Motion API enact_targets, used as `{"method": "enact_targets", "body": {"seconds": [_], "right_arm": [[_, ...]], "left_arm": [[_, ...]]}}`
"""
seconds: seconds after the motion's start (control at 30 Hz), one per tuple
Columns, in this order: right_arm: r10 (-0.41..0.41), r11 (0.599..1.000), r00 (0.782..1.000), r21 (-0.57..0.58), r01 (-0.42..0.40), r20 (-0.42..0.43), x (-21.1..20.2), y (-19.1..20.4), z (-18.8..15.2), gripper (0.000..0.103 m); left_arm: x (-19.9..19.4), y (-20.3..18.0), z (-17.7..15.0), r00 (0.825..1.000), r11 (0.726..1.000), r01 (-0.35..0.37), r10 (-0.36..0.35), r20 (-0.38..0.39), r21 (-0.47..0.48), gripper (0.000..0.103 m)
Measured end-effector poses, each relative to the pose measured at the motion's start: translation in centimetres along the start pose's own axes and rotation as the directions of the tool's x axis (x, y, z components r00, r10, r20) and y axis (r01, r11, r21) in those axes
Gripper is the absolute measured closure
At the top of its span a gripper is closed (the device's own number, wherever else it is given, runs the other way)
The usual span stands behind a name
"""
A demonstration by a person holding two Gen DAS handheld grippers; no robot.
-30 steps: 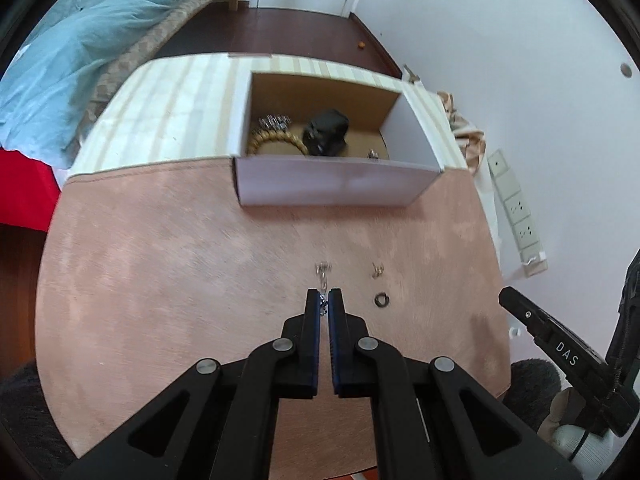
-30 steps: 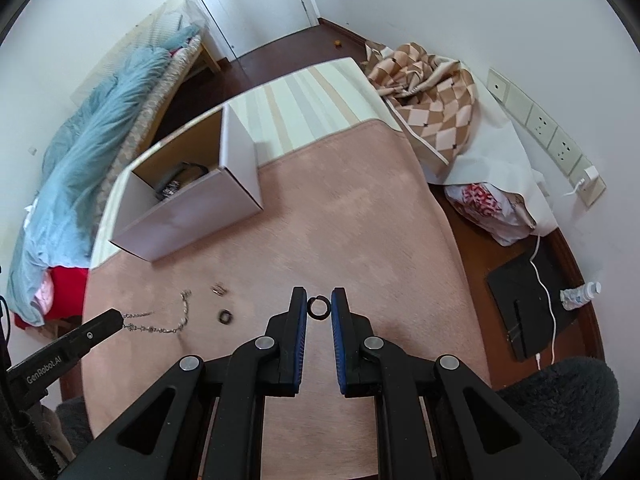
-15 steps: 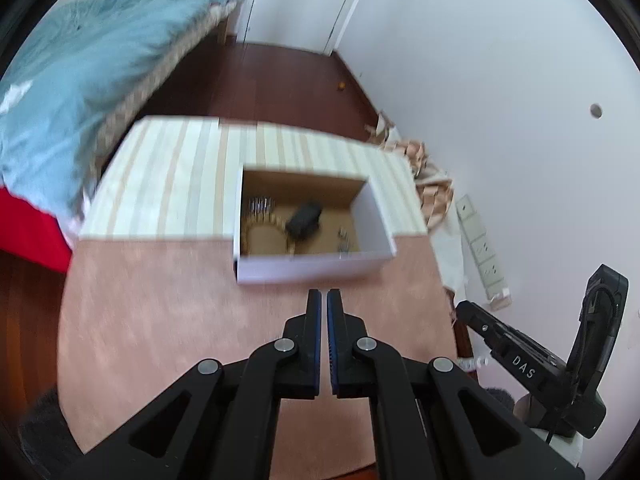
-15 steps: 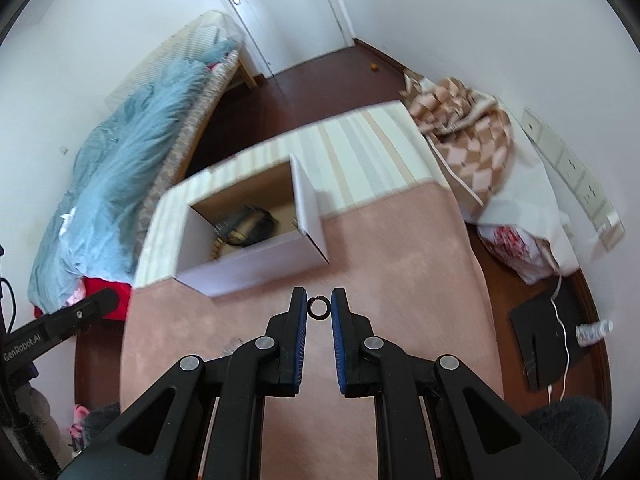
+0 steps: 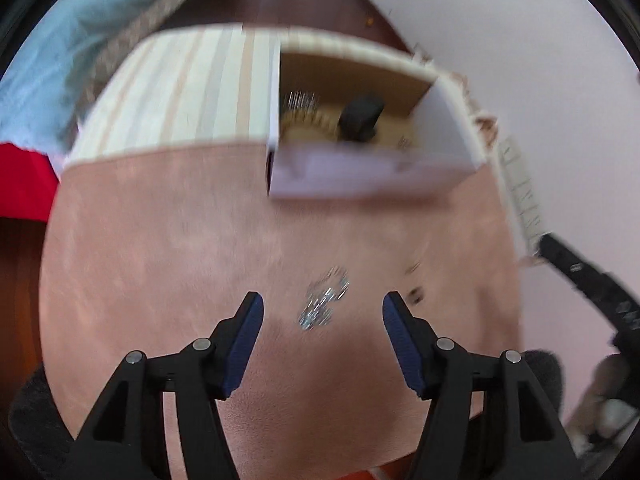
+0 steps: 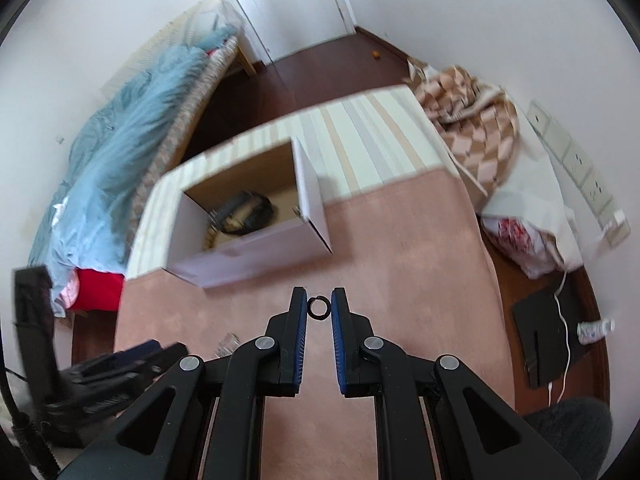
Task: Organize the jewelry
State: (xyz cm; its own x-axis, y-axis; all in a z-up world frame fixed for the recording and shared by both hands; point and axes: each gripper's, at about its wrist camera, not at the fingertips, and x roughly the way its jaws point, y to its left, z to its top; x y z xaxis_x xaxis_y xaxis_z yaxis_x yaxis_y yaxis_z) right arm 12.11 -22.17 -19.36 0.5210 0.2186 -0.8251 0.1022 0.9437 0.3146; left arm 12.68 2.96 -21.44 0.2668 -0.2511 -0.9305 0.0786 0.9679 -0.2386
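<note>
Pink-covered table (image 5: 168,248) filling the left wrist view, blurred. White open-topped box (image 5: 372,178) at upper centre, holding a dark object (image 5: 360,114) and a beaded bracelet (image 5: 308,124). Left gripper (image 5: 323,306) at bottom centre, fingers spread wide apart, empty. Silver chain (image 5: 324,300) heaped on the table between the fingertips. In the right wrist view, right gripper (image 6: 319,304) at lower centre, clamped on a small black ring (image 6: 319,307), held above the table, box (image 6: 256,252) beyond at centre left.

Left tool (image 5: 323,308) spread wide over silver chain (image 5: 325,298) on pink mat (image 5: 160,248)
</note>
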Motion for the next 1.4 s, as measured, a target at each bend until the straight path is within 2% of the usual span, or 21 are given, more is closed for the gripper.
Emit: {"method": "enact_targets", "body": {"seconds": [0.1, 0.2, 0.27, 0.3, 0.33, 0.43, 0.6, 0.87, 0.97, 1.17, 1.4], "right_arm": [[-0.021, 1.0, 1.0, 0.015, 0.021, -0.021, 0.6, -1.1, -1.0, 0.09], [-0.039, 0.999, 0.999, 0.024, 0.04, -0.033, 0.9, -2.0, -1.7, 0.09], [-0.047, 0.998, 0.998, 0.028, 0.048, -0.038, 1.0, -2.4, -1.8, 0.09], [-0.05, 0.998, 0.998, 0.028, 0.051, -0.038, 1.0, -2.6, -1.9, 0.09], [-0.053, 0.998, 0.998, 0.027, 0.054, -0.039, 0.9, -2.6, -1.9, 0.09], [-0.057, 0.998, 0.998, 0.028, 0.058, -0.04, 0.9, -2.7, -1.9, 0.09], [-0.047, 0.998, 0.999, 0.038, 0.048, -0.026, 0.3, -2.7, -1.6, 0.09], [0.01, 0.999, 1.0, 0.037, -0.01, 0.018, -1.2, -1.3, 0.1, 0.09], [0.036, 0.999, 0.999, 0.019, -0.037, 0.031, -1.8, -0.3, 1.1, 0.09], [0.083, 0.996, 0.996, -0.044, -0.081, 0.041, -1.5, 2.9, 5.4, 0.09], [0.085, 0.992, 0.995, -0.093, -0.09, -0.059, 3.3, 5.6, 11.3, 0.09]], "left_arm": [[2.5, -0.8, -1.2, 0.998, 0.998, -0.051, 0.052, -0.037, 0.047, 0.044], [3.9, -1.6, -1.9, 0.994, 0.992, -0.094, 0.098, -0.042, 0.086, 0.047], [4.3, -2.3, -2.4, 0.992, 0.985, -0.122, 0.123, -0.005, 0.119, 0.063], [4.4, -2.5, -2.5, 0.99, 0.982, -0.137, 0.137, 0.009, 0.131, 0.087], [4.5, -2.8, -2.6, 0.99, 0.979, -0.144, 0.142, 0.02, 0.144, 0.095], [4.3, -2.6, -2.5, 0.995, 0.989, -0.096, 0.093, 0.027, 0.109, 0.096], [0.8, -2.3, -1.7, 0.996, 0.998, -0.011, 0.006, 0.086, 0.056, 0.096], [-7.4, -2.2, 1.0, 0.97, 0.995, 0.091, -0.097, 0.221, 0.035, 0.096], [-9.7, -1.8, 3.0, 0.958, 0.992, 0.118, -0.125, 0.258, 0.04, 0.096], [-12.1, -2.1, 6.9, 0.94, 0.99, 0.118, -0.136, 0.312, 0.076, 0.096], [-10.6, -1.3, 12.1, 0.947, 0.989, 0.131, -0.144, 0.287, 0.066, 0.096]]}}
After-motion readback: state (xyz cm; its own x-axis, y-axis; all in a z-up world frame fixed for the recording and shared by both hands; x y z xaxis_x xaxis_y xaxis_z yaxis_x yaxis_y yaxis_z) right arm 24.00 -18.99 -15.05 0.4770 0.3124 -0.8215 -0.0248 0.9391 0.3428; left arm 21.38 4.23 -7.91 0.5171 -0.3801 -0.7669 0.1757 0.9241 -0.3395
